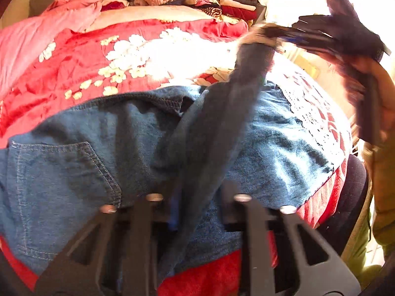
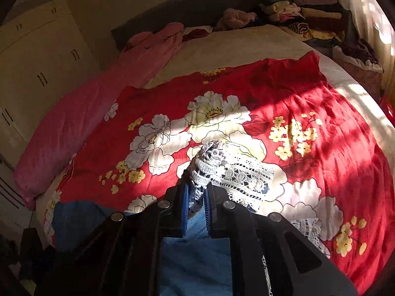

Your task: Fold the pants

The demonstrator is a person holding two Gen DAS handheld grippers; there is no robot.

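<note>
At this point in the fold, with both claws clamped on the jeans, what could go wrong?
1. The right claw grips the lace-trimmed hem; the openwork lace could snag or tear if pulled hard.
2. The left claw pinches only a narrow ridge of the jeans; it may slip out as the leg is pulled taut.
3. The loose red floral bedspread could drag along and bunch up.

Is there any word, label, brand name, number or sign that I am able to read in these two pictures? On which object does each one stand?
None can be read.
Jeans: stitching and a pocket only, no label visible.
Red bedspread: flowers only, no writing.
Stack of folded clothes: too small and blurred to show any tag.
Wardrobe: handles only, no lettering.
</note>
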